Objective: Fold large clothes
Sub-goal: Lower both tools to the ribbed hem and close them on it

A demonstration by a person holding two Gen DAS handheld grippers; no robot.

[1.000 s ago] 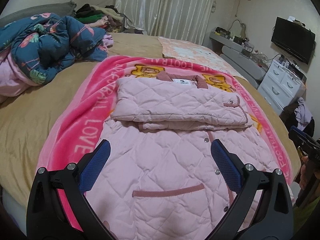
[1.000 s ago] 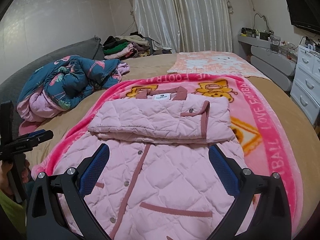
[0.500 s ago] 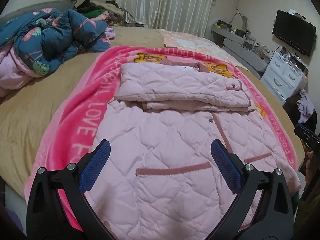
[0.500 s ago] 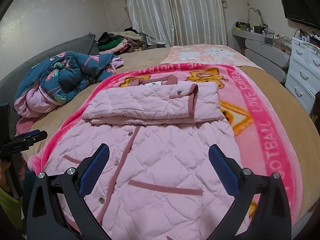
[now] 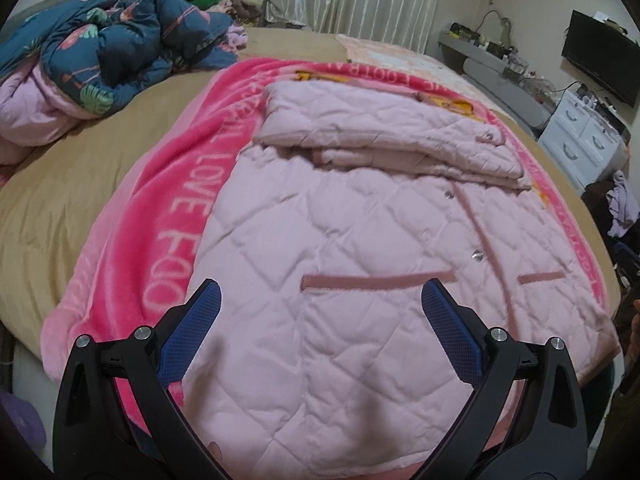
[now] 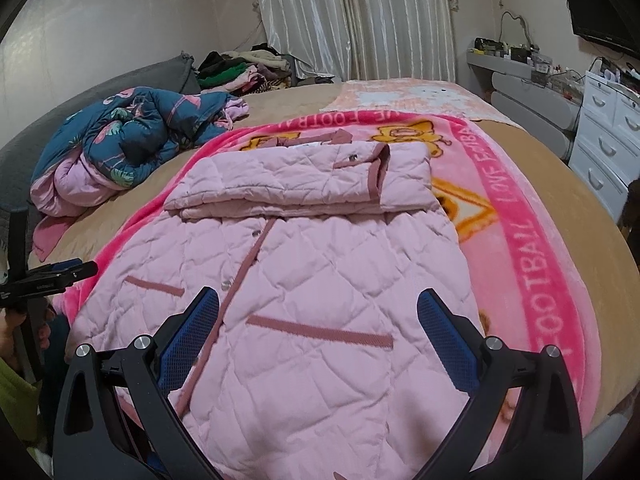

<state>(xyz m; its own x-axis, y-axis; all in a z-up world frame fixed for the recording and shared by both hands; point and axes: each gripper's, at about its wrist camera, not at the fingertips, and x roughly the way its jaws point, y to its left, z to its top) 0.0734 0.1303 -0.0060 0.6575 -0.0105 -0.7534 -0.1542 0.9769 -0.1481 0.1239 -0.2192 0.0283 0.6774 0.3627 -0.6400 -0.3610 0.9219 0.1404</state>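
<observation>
A pale pink quilted jacket (image 5: 360,248) (image 6: 320,264) lies front-up on a bright pink blanket (image 5: 160,216) (image 6: 540,272) spread over the bed. Its sleeves are folded across the chest into a thick band (image 5: 384,136) (image 6: 304,180) near the collar. My left gripper (image 5: 320,300) hovers open over the jacket's hem on the left half, near a pocket trim. My right gripper (image 6: 318,308) hovers open over the hem on the right half, with the button placket by its left finger. Neither holds cloth. In the right wrist view the left gripper (image 6: 76,270) shows at the left edge.
A crumpled blue floral duvet (image 5: 108,48) (image 6: 132,136) lies at the bed's left. Folded clothes (image 6: 240,68) are stacked near the curtains. A white drawer unit (image 6: 608,136) and grey shelf stand right of the bed. The tan bed sheet (image 5: 52,200) surrounds the blanket.
Both grippers have pulled back and lowered toward the jacket's hem; the jacket's lower half now fills more of each view. Both stay open and the jacket has not moved.
</observation>
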